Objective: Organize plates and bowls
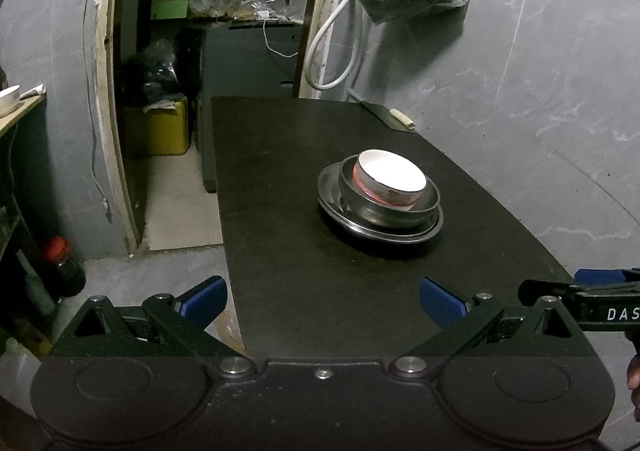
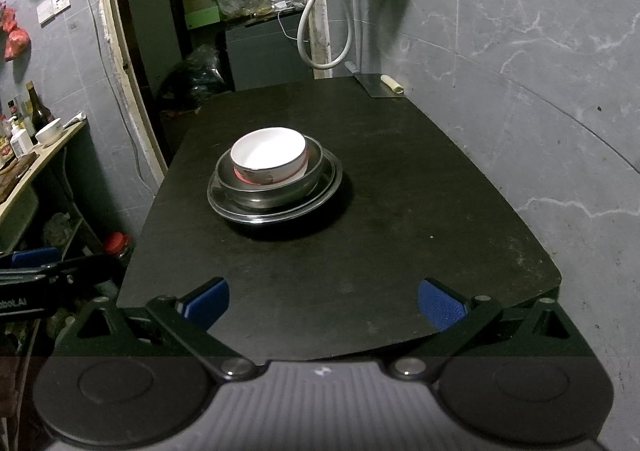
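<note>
we have both wrist views above the near edge of the black table [image 1: 280, 251], facing the doorway [image 1: 208, 51]. the left view sits left, the right view right. both share the stacked bowls [image 2: 276, 171], seen from well back.

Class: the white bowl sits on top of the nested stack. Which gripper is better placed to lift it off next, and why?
Probably the right gripper. In its view the white bowl lies nearly straight ahead, slightly left; from the left gripper the bowl sits off to the right. Both are open and empty.
</note>
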`<move>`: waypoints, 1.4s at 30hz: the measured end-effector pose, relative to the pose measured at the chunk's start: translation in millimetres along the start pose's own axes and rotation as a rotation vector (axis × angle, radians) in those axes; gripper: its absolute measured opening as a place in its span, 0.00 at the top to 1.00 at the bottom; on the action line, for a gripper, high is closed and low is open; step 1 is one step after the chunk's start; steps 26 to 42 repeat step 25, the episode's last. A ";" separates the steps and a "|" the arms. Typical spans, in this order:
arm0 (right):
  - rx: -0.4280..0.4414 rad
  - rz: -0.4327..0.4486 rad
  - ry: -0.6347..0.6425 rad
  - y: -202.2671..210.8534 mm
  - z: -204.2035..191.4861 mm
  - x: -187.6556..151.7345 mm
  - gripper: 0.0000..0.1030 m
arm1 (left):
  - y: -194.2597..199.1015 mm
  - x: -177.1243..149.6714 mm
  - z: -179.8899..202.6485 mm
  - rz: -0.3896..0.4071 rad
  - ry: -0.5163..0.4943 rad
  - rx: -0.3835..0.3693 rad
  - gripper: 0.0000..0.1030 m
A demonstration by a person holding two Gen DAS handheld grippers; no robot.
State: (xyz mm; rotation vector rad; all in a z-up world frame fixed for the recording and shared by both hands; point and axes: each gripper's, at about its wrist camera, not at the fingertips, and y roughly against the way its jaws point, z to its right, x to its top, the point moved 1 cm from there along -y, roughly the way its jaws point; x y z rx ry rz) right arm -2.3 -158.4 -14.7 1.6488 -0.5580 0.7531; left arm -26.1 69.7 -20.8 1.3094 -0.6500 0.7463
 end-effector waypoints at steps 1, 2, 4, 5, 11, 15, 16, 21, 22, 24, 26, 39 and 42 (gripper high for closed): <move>0.000 -0.001 0.000 0.0 0.7 -0.2 0.00 | 0.3 0.2 -0.7 -0.002 0.005 -0.003 0.01; 0.000 0.000 0.000 0.1 -0.1 0.0 0.00 | 0.8 0.7 -1.2 0.000 0.009 -0.006 0.01; 0.000 0.000 0.000 0.3 0.4 -0.1 0.00 | 1.6 1.2 -2.7 0.002 0.018 -0.011 0.01; 0.000 -0.001 0.000 0.3 0.7 -0.2 0.00 | 1.8 1.2 -3.4 0.000 0.023 -0.014 0.01; -0.002 -0.001 -0.001 0.2 1.2 -0.3 0.00 | 1.9 2.4 -4.0 -0.005 0.026 -0.019 0.01; -0.005 -0.002 -0.005 0.4 3.2 -1.2 0.00 | 1.2 2.6 -2.0 -0.005 0.023 -0.024 0.01; -0.006 -0.001 -0.006 0.6 4.0 -1.4 0.00 | 1.2 2.6 -1.7 -0.005 0.022 -0.026 0.01; -0.010 -0.003 -0.010 0.0 5.7 -1.3 0.00 | -0.2 3.3 -0.6 -0.002 0.015 -0.032 0.01; -0.010 -0.004 -0.010 0.1 5.5 -1.2 0.00 | -0.7 3.3 -0.2 -0.004 0.012 -0.031 0.01; -0.011 -0.005 -0.011 -0.1 6.2 -1.3 0.00 | -1.8 3.4 0.6 -0.007 0.009 -0.029 0.01; -0.010 -0.006 -0.012 -0.2 6.3 -1.3 0.00 | -2.3 3.9 1.6 -0.009 0.007 -0.028 0.01; -0.010 -0.006 -0.012 -0.2 6.3 -1.3 0.00 | -2.3 3.9 1.6 -0.009 0.007 -0.028 0.01; -0.010 -0.006 -0.012 -0.2 6.3 -1.3 0.00 | -2.3 3.9 1.6 -0.009 0.007 -0.028 0.01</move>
